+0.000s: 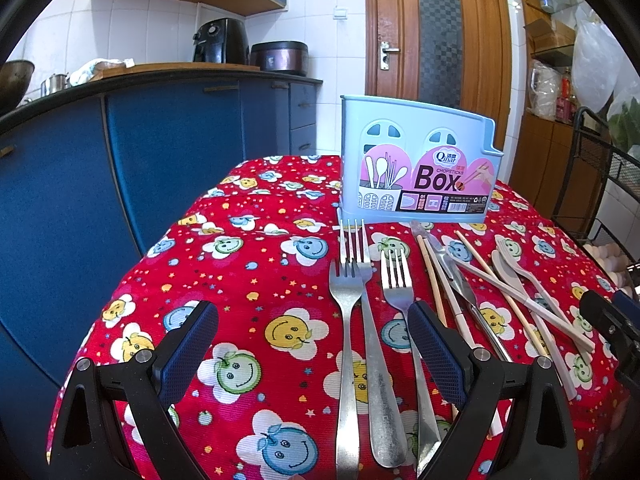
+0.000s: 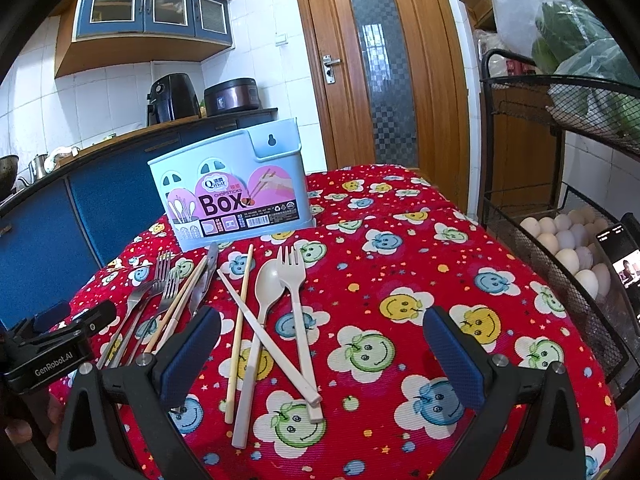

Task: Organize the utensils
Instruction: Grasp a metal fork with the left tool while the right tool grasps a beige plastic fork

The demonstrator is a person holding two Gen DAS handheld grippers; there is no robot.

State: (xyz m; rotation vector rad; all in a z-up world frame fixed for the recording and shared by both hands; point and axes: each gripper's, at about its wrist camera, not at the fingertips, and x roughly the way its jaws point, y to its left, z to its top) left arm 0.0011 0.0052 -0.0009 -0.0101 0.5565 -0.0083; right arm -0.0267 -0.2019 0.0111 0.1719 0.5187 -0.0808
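Note:
A light blue chopsticks box [image 1: 416, 160] [image 2: 232, 196] stands upright at the far side of the red tablecloth [image 1: 256, 272]. In front of it lie three steel forks [image 1: 348, 312], a steel knife [image 1: 456, 280], wooden and beige chopsticks [image 1: 484, 268], a beige spoon [image 2: 264, 292] and a beige fork [image 2: 294, 284]. My left gripper [image 1: 314, 328] is open, low over the cloth, with two fork handles running between its fingers. My right gripper [image 2: 322, 336] is open above the beige spoon, fork and chopsticks. The left gripper's body [image 2: 52, 344] shows at the left edge of the right wrist view.
Blue kitchen cabinets [image 1: 168, 152] with a counter stand left of the table. A wooden door [image 1: 436, 36] is behind. A black wire rack [image 2: 560, 216] holding eggs [image 2: 568, 240] stands right of the table, with a phone [image 2: 624, 260] beside it.

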